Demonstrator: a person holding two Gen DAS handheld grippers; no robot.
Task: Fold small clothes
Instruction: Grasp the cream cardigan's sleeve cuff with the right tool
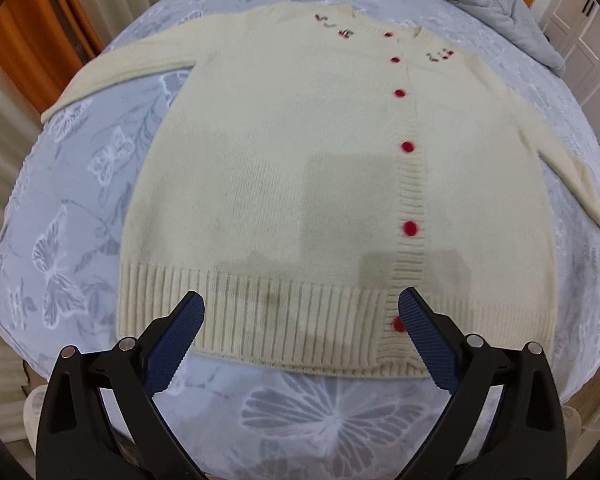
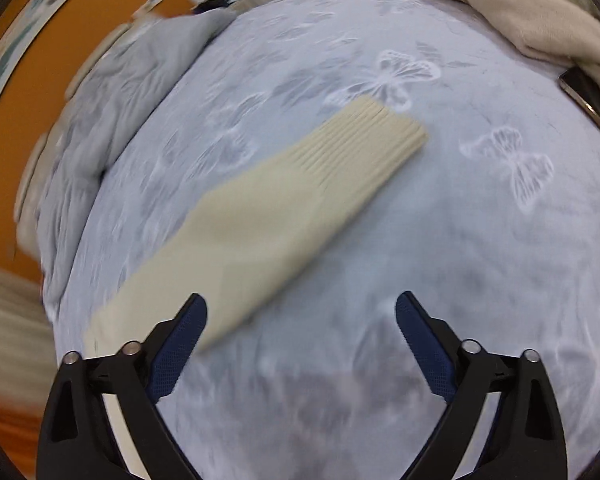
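A small cream knit cardigan (image 1: 284,152) with red buttons (image 1: 409,227) lies flat and face up on the pale blue butterfly bedsheet (image 1: 72,208), sleeves spread to both sides. My left gripper (image 1: 300,304) is open and empty, hovering over the ribbed hem. In the right wrist view one cream sleeve (image 2: 260,224) with a ribbed cuff (image 2: 376,136) lies diagonally on the sheet. My right gripper (image 2: 300,308) is open and empty above the sheet, its left finger over the sleeve's near edge.
A grey quilt (image 1: 496,4) is bunched at the far side of the bed, also in the right wrist view (image 2: 112,120). A beige blanket (image 2: 520,20) and a dark phone (image 2: 588,96) lie at the far right.
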